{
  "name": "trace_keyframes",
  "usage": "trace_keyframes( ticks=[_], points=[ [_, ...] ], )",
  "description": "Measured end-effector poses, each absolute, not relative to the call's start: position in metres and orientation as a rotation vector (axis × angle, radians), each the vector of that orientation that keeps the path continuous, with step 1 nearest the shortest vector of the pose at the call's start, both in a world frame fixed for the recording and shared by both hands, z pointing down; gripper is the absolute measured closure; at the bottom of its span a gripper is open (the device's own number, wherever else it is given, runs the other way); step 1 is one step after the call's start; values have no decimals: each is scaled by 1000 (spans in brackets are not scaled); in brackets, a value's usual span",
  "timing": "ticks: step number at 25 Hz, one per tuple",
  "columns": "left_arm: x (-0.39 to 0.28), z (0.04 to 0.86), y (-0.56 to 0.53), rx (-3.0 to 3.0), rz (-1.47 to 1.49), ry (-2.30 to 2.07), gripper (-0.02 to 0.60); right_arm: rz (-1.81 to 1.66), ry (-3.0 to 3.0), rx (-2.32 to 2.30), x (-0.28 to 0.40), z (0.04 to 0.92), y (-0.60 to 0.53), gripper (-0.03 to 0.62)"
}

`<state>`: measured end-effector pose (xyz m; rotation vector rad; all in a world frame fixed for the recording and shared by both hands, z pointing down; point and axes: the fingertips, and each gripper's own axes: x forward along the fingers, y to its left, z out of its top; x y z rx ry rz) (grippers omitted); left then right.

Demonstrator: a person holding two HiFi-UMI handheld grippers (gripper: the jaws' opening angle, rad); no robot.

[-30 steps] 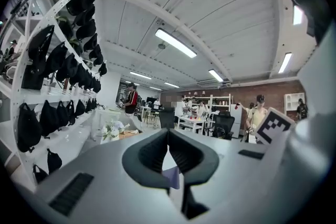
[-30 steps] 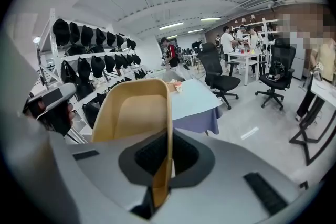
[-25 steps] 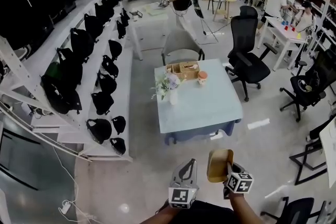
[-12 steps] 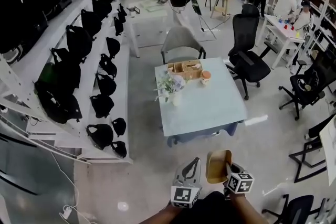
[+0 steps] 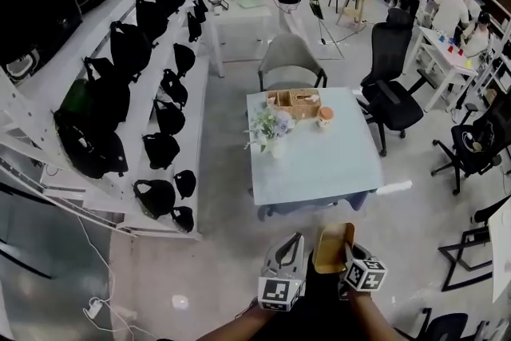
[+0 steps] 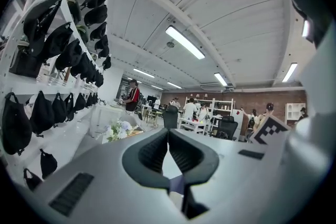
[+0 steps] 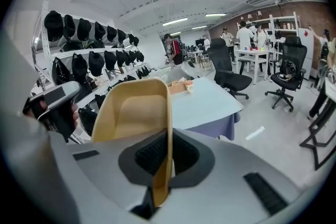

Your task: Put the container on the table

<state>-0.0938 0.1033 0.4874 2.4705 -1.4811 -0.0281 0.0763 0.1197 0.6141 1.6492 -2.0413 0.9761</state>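
A tan, tray-like container (image 5: 332, 247) (image 7: 135, 116) hangs in the air, with my right gripper (image 5: 345, 256) (image 7: 167, 157) shut on its side wall. The pale blue table (image 5: 319, 164) (image 7: 202, 103) stands ahead of me, a short way across the floor. Beside the container, my left gripper (image 5: 289, 251) (image 6: 168, 145) points forward and up, shut with nothing between its jaws.
On the table's far end stand a flower vase (image 5: 271, 130), a wooden organiser box (image 5: 294, 101) and an orange cup (image 5: 325, 116). White shelves of black bags (image 5: 120, 76) run along the left. Office chairs (image 5: 391, 92) and people at desks are behind and to the right.
The table has come nearer in the head view as I walk toward it. Both grippers hold the same pose, the container still in the right one.
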Motion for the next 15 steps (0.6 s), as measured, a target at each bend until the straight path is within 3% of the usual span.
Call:
trace_keyframes(
  ticks=[15],
  points=[
    [-94, 497, -28, 2308, 2, -1724, 571, 915, -2135, 1576, 112, 614, -31, 591]
  ],
)
